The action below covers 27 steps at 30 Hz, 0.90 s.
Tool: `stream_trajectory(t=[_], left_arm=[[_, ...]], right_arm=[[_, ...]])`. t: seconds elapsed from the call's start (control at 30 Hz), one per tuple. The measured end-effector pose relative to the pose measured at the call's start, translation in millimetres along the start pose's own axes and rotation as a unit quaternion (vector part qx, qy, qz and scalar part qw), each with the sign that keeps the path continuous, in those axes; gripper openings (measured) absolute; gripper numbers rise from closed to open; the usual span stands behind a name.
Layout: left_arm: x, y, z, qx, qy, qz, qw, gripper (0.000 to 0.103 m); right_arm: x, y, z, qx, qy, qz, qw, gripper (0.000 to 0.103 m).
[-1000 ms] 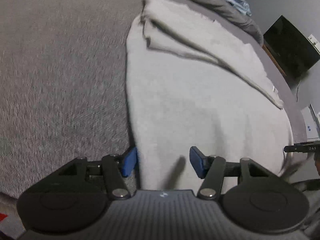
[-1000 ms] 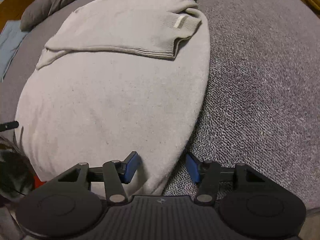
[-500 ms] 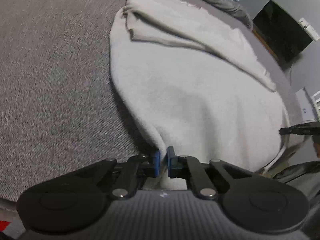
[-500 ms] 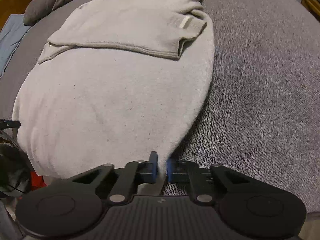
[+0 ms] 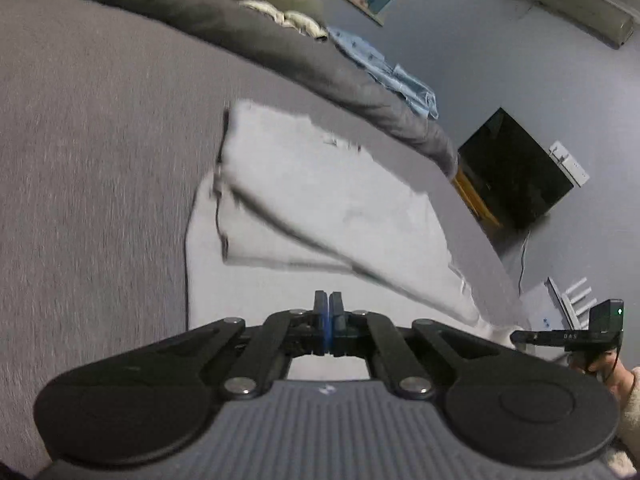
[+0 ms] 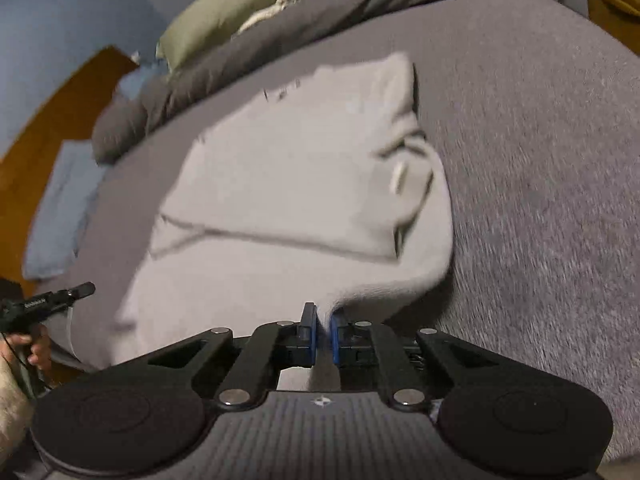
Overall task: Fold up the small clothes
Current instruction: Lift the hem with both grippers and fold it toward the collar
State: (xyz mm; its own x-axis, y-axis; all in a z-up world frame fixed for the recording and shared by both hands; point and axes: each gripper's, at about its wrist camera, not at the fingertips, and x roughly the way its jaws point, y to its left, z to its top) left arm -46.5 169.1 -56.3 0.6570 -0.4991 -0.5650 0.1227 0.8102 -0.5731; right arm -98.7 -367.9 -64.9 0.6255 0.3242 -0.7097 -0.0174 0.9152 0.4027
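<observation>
A pale grey knit sweater [image 5: 320, 208] lies on a grey bed, its sleeves folded across the body. My left gripper [image 5: 328, 320] is shut on the sweater's near left hem corner and holds it above the bed. My right gripper [image 6: 322, 330] is shut on the sweater's [image 6: 280, 184] near right hem corner, and the cloth rises in a fold up to its blue pads [image 6: 335, 336]. A folded sleeve cuff with a white stripe [image 6: 398, 178] lies at the right side.
The grey bed cover [image 5: 92, 160] spreads around the sweater. A dark grey blanket [image 5: 280, 48], an olive pillow [image 6: 224, 16] and a light blue cloth [image 5: 392, 76] lie at the far end. A dark screen [image 5: 516, 172] stands by the wall.
Both grippers, shut on the hem corners since half a second ago, have lifted and tilted up and forward. The hem has come off the bed and the far room now shows.
</observation>
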Motion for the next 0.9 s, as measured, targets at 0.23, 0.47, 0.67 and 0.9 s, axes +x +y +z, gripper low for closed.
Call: stream_trajectory(t=[0.23,0.47,0.67,0.9], left_arm=[[12,-2,-12,0.091,0.064,0.099,0.9888,0.0],[34,45,-58,0.01,0.186,0.102,0.9771,0.038],[41,45,-76,0.02,0.218,0.056,0.9741,0.042],[37,34,-87,0.035,0.185,0.045,0.9811,0.0]], right_arm=[[22,15,24,-0.038,0.02,-0.032,0.999,0.008],[35,18,16,-0.079,0.078,-0.056,0.992,0.015],[41,13,3,-0.091,0.121,-0.056,0.987,0.04],[51,17,-13,-0.107,0.154,-0.039,0.981,0.013]])
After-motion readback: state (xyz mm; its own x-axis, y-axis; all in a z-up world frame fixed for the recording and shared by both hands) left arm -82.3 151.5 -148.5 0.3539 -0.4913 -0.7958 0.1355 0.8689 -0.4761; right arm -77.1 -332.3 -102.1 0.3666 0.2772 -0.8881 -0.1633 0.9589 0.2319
